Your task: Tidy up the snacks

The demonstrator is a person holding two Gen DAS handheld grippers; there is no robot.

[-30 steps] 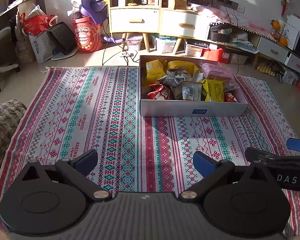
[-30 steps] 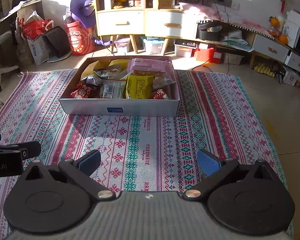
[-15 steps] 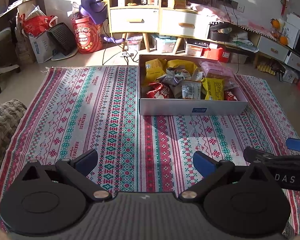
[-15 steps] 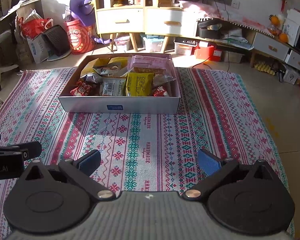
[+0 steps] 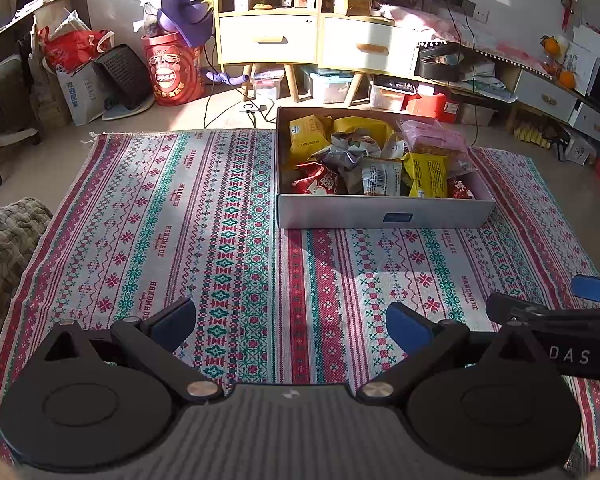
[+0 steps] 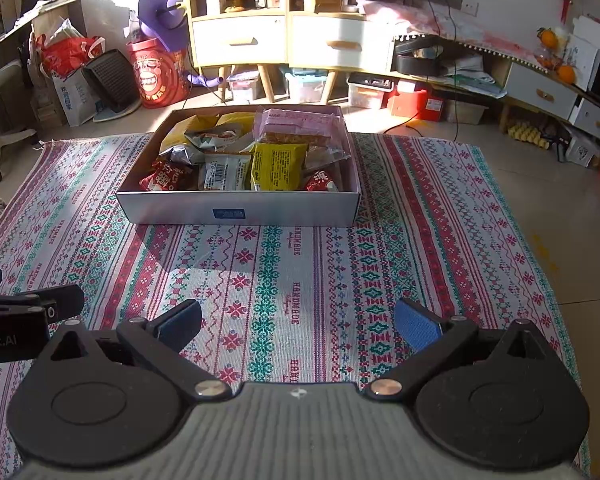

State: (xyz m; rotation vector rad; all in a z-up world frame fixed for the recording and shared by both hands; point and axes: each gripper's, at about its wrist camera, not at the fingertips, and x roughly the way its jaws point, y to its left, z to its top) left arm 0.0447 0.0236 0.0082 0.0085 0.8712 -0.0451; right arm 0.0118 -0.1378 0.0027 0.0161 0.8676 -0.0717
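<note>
A shallow white cardboard box (image 5: 384, 211) (image 6: 240, 208) sits on a patterned rug, packed with several snack packets: yellow bags (image 5: 428, 175) (image 6: 278, 167), red packets (image 5: 315, 179) (image 6: 165, 176), silver wrappers (image 5: 348, 148) and a pink pack (image 6: 300, 126). My left gripper (image 5: 292, 324) is open and empty, low over the rug, with the box ahead and to the right. My right gripper (image 6: 298, 322) is open and empty, facing the box from the front. Each gripper's tip shows at the edge of the other's view.
The striped woven rug (image 5: 180, 220) (image 6: 440, 220) covers the floor around the box. A knitted blanket (image 5: 4, 240) lies at the left. Cabinets on legs (image 6: 284, 40), a red drum (image 6: 154, 76), bags and storage bins line the back wall.
Both grippers have drawn back slightly from the box, staying open and empty. The snacks in the box have not moved.
</note>
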